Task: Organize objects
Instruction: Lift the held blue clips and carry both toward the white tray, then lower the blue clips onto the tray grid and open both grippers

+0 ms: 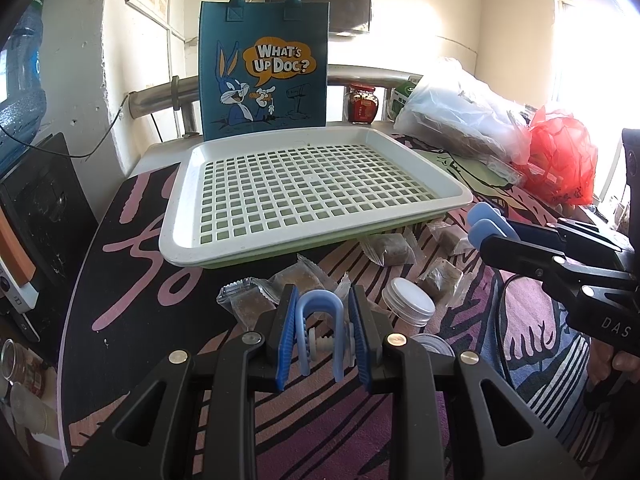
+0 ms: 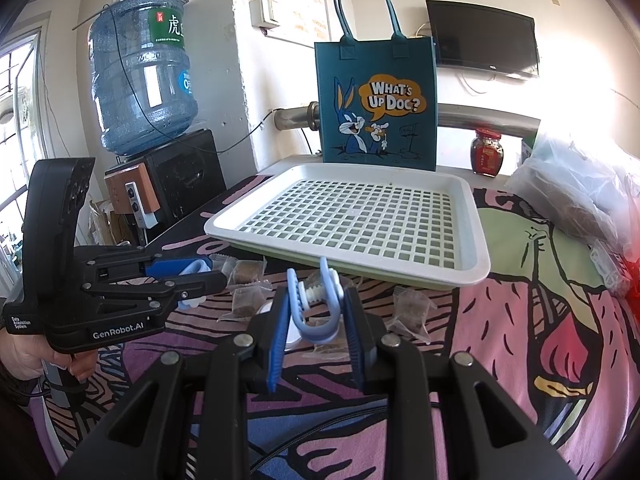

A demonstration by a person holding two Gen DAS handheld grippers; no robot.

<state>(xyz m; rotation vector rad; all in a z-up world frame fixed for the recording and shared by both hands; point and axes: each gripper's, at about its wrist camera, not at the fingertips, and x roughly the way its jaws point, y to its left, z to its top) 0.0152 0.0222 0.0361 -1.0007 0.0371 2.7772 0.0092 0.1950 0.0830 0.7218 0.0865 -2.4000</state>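
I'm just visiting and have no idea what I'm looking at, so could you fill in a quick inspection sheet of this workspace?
Surface: table under a cartoon-print cloth.
Job's things: white slotted tray, nothing in it; wrapped brown snack packets and a metal-lidded jar in front of it.
Clutter: blue rabbit tote bag upright behind the tray; red-lidded jar, plastic bags, red bag.
Grippers: left claw shut on a pale blue clip; right claw shut on another blue clip.
Cables: black cord beneath the right tool.
Surroundings: water dispenser bottle, wall television, metal rail.
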